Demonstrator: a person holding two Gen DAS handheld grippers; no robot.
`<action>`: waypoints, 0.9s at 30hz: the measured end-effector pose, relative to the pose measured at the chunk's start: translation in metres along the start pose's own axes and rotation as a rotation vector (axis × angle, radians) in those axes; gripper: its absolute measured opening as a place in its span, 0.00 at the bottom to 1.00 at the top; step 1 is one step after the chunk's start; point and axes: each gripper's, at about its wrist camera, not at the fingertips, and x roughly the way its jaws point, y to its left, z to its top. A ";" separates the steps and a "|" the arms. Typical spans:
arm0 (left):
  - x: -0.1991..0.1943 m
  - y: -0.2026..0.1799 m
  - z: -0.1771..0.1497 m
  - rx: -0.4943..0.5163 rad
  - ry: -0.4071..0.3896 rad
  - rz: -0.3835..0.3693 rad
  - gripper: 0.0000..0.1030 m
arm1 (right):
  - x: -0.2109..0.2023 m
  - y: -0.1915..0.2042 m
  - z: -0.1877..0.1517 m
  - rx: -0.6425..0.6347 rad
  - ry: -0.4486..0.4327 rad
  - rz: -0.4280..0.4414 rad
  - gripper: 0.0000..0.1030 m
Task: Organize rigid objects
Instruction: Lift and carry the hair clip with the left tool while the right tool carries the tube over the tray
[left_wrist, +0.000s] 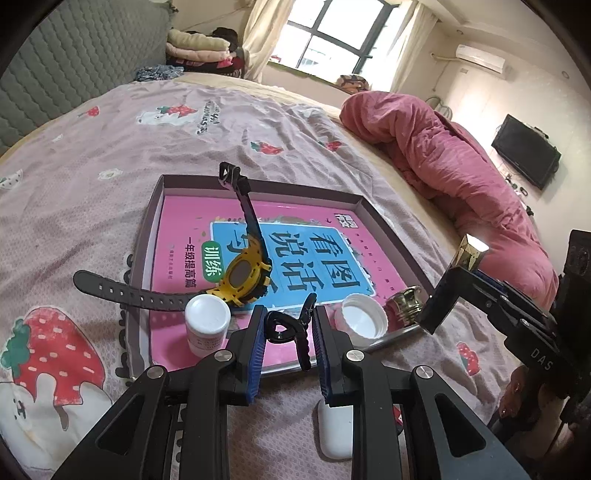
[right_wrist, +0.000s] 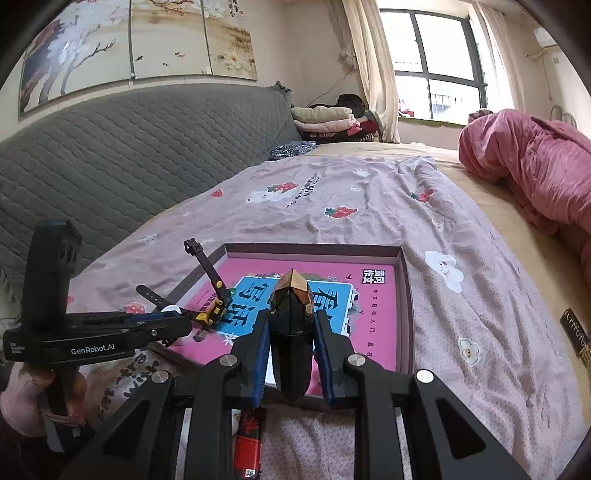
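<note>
Your left gripper (left_wrist: 288, 332) clamps a glossy black plastic hair claw (left_wrist: 286, 326) (tip hidden below); your right gripper (right_wrist: 291, 339) grips a faceted black-and-gold bottle (right_wrist: 291, 325) over the shallow pink-lined tray (right_wrist: 404, 295).

Left wrist view: low over bed (left_wrist: 110, 155), looks forward along own fingers (left_wrist: 255, 350) toward window (left_wrist: 332, 33); near edge of tray (left_wrist: 155, 206) close in front, headboard (left_wrist: 74, 62) at left, pink quilt (left_wrist: 443, 166) at right. Right wrist view: also low and close, set rightward of left one, faces headboard (right_wrist: 129, 155) and window (right_wrist: 436, 62) across tray (right_wrist: 404, 295). Shared: tray with pink book (left_wrist: 295, 251) (right_wrist: 369, 314), bedsheet, window, quilt (right_wrist: 535, 158). Each view catches other gripper at its edge: right gripper (left_wrist: 443, 295), left gripper (right_wrist: 173, 321).
</note>
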 end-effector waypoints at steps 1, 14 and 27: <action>0.001 0.000 0.000 0.000 0.001 0.001 0.24 | 0.001 0.001 0.000 -0.005 0.000 -0.003 0.23; 0.007 0.005 0.002 -0.007 -0.001 0.022 0.24 | 0.011 0.013 -0.002 -0.090 0.007 -0.047 0.23; 0.019 0.008 0.003 -0.002 0.016 0.046 0.24 | 0.027 0.043 -0.013 -0.297 0.034 -0.134 0.23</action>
